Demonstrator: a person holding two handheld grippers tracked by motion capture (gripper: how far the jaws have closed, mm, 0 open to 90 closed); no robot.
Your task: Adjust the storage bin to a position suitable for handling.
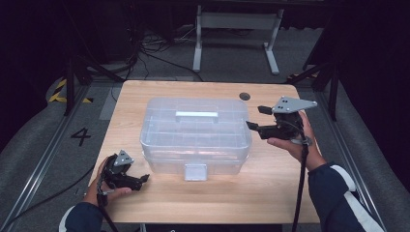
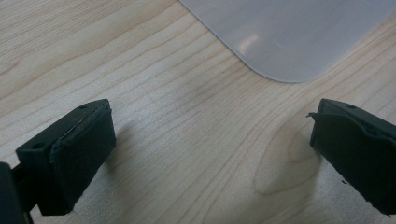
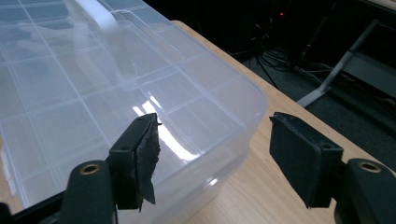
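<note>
High view: clear box mid-table, latch toward person. Right gripper hovers at its right end, jaws open, empty, lined up to grab. Left gripper parked low by near-left corner, wide open, empty.
</note>
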